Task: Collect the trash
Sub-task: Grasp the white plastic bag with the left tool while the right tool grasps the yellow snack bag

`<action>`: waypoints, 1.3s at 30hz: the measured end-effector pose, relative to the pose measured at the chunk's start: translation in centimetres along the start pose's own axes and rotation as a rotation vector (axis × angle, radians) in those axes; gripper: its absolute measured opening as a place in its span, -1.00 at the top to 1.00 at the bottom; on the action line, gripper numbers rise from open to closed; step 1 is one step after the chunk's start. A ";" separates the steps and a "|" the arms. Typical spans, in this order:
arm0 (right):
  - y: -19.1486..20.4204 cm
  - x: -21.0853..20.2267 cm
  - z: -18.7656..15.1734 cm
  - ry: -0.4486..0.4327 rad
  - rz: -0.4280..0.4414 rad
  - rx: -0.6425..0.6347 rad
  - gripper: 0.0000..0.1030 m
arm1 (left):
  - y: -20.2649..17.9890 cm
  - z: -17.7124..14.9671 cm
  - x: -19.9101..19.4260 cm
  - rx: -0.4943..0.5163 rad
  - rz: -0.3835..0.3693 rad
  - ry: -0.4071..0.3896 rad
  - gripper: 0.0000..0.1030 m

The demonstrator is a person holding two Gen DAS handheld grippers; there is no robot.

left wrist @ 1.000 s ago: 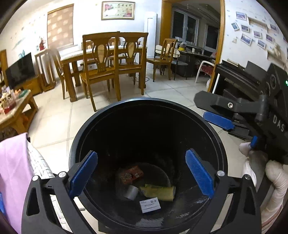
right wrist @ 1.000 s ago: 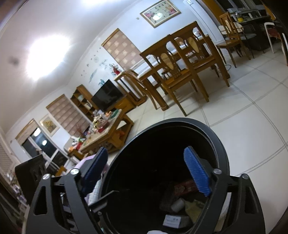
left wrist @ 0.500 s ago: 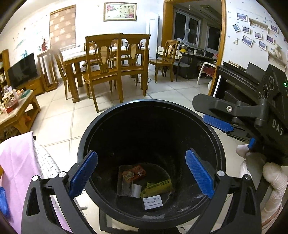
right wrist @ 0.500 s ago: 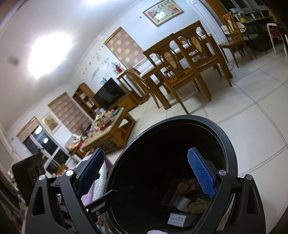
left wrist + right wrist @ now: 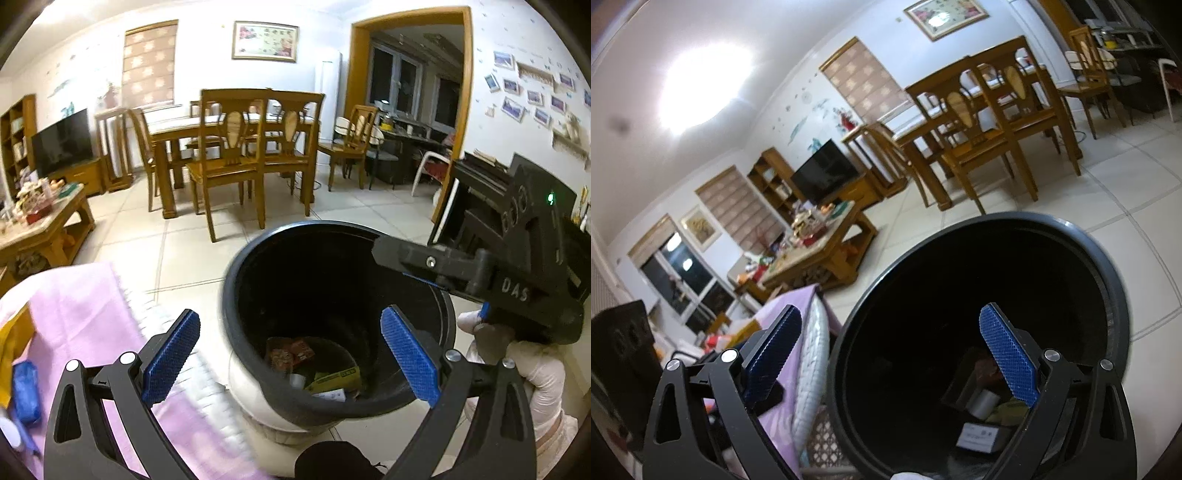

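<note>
Your black trash bin (image 5: pixel 334 314) stands on the tiled floor (image 5: pixel 184 258), hard against the edge of the pink-covered table (image 5: pixel 85 317). It is round, dark inside, with a thick rim. At its bottom lies the collected trash: a red snack wrapper (image 5: pixel 291 350), a yellow-green packet (image 5: pixel 338 376), a small white cup-like piece (image 5: pixel 296 380) and a white labelled box (image 5: pixel 979 437).

Your left tongs (image 5: pixel 290 363) stand wide apart with nothing between the blue pads (image 5: pixel 171 360); one finger hangs over the table's edge, the other over the bin's mouth.

Your right tongs (image 5: pixel 890 360) are opening, close to their widest, and hold nothing; one pad sits over the table's edge, the other inside the bin's rim. In the left wrist view the same tool reaches over the bin's rim, carried by your white-gloved hand (image 5: pixel 532 373).

On the table's near edge, a blue packet (image 5: pixel 26 393) lies beside something yellow (image 5: pixel 13 354).
</note>
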State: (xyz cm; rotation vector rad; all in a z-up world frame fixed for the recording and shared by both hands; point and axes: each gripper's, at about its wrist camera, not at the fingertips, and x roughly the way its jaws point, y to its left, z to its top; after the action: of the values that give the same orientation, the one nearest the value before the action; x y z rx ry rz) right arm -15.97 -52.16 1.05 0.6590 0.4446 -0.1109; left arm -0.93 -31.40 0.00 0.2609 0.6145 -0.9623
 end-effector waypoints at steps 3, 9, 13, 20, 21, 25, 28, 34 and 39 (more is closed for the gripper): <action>2.2 1.3 -0.5 0.034 0.014 -0.031 -0.86 | 2.7 -0.6 -1.8 -0.049 0.023 -0.015 -0.89; 8.4 5.0 -2.3 0.108 0.058 -0.121 -0.86 | 10.2 -2.0 -6.4 -0.180 0.104 -0.056 -0.89; 13.5 7.8 -3.7 0.163 0.104 -0.185 -0.86 | 15.4 -3.2 -9.6 -0.278 0.169 -0.087 -0.89; 20.9 11.8 -6.0 0.262 0.201 -0.255 -0.86 | 25.1 -4.8 -14.4 -0.452 0.319 -0.139 -0.89; 22.2 12.7 -6.3 0.285 0.214 -0.260 -0.86 | 26.8 -5.1 -14.6 -0.483 0.339 -0.130 -0.89; 26.8 15.7 -7.1 0.364 0.251 -0.300 -0.86 | 31.4 -6.2 -13.5 -0.585 0.335 -0.081 -0.89; 29.8 18.3 -6.9 0.416 0.292 -0.301 -0.86 | 33.3 -6.3 -12.0 -0.607 0.316 -0.038 -0.89; 32.8 25.1 -5.7 0.487 0.253 -0.230 -0.86 | 34.9 -6.9 -11.2 -0.603 0.298 0.002 -0.87; 33.3 31.3 -6.2 0.598 0.198 -0.132 -0.84 | 35.9 -7.8 -10.6 -0.630 0.272 0.040 -0.47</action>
State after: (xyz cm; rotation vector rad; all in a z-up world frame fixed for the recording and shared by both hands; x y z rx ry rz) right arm 17.88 -20.89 2.03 0.5964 0.9486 0.3105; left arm 21.46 -0.45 -2.01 -0.1960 0.8617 -0.4682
